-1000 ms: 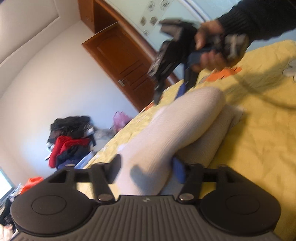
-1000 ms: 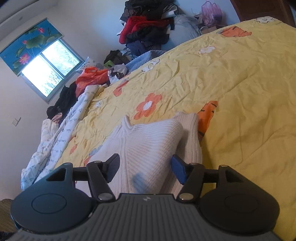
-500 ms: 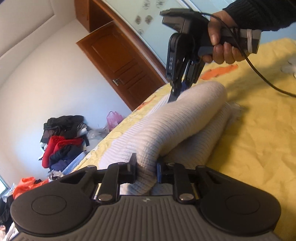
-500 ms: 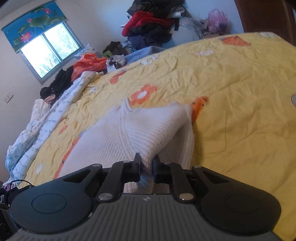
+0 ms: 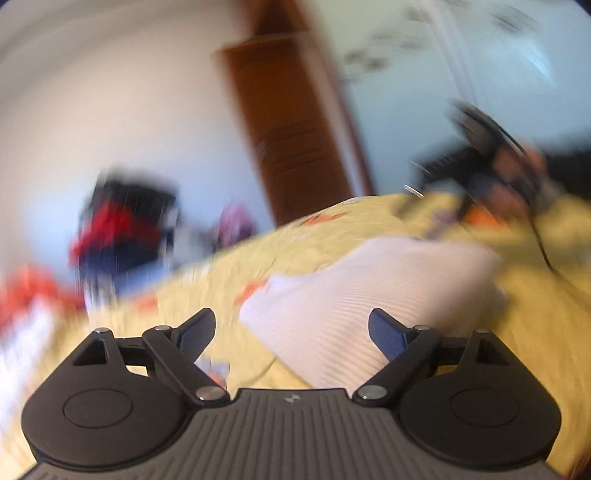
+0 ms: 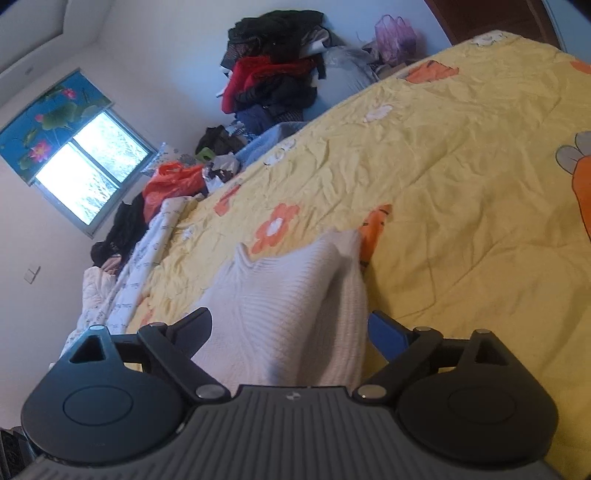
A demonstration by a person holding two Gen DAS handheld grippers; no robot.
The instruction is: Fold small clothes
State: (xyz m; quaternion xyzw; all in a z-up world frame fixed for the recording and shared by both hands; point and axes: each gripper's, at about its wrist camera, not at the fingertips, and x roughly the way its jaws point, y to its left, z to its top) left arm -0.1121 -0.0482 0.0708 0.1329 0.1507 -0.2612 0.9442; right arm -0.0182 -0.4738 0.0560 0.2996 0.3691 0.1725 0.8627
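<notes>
You've got one white knit sweater point(image 6: 291, 306) on the yellow quilt point(image 6: 461, 177), folded into a soft bundle w/ the collar notch at its far edge. It's the only task garment on the bed.

Two grippers. Your right gripper point(image 6: 290, 330) is spread wide, holding nothing; the sweater's near end lies between the fingers, rising up btwn them, the blue pad on the right just beside the knit. Whether the pads touch it, can't tell.

Your left gripper point(image 5: 291, 328) is also wide apart and empty. Left-wrist view is heavily motion-blurred. There the sweater point(image 5: 369, 291) sits ahead and to the right, its near corner btwn the fingers. Far right in that view you can make out the other gripper's dark body in your hand point(image 5: 517, 173), blurred, above the sweater's far end.

Containers: one purple plastic bag point(image 6: 395, 33) on the floor past the far end of the bed; contents not readable. One orange bag point(image 6: 170, 181) by the window side, lying among clothes. One big heap of dark and red clothes point(image 6: 273, 74) against the far wall. One window point(image 6: 92, 170) w/ a lotus-print blind, far left. One brown door point(image 5: 295, 125).
</notes>
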